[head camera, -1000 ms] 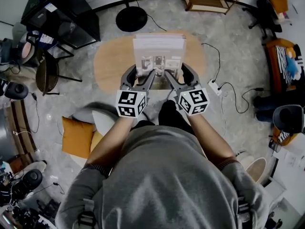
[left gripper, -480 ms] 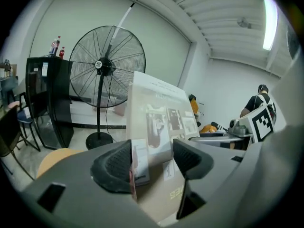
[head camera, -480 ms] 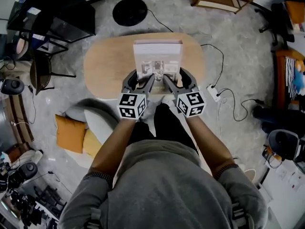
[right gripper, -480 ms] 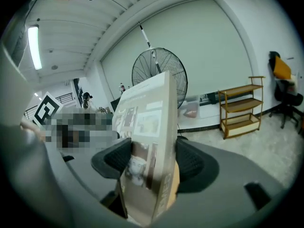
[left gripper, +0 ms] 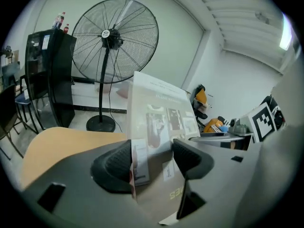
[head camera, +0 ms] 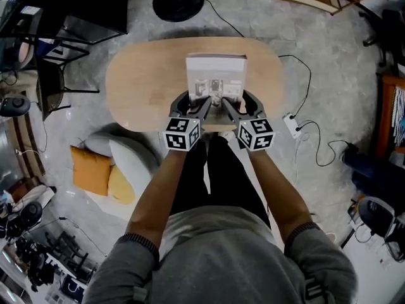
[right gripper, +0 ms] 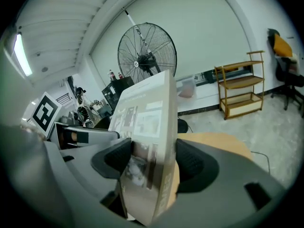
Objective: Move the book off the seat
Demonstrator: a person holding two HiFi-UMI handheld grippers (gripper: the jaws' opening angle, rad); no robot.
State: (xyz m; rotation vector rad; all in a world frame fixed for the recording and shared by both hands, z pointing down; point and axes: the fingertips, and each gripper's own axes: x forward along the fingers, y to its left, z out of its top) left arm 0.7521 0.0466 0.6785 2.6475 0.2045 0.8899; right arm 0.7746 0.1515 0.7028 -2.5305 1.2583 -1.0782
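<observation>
Both pairs of jaws on book [head camera: 216, 75]

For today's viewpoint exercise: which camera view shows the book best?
The head view: the book appears whole, cover up, against the oval wooden surface. The left gripper view shows its cover slanting away between that gripper's fingers; the right gripper view shows mostly its edge and one face.

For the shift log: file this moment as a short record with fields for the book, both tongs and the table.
book: pale cover, held at its near edge, over the table
left tongs: shut on the book's near left part
right tongs: shut on its near right part
table: oval, wooden
book touching table: cannot tell
</observation>
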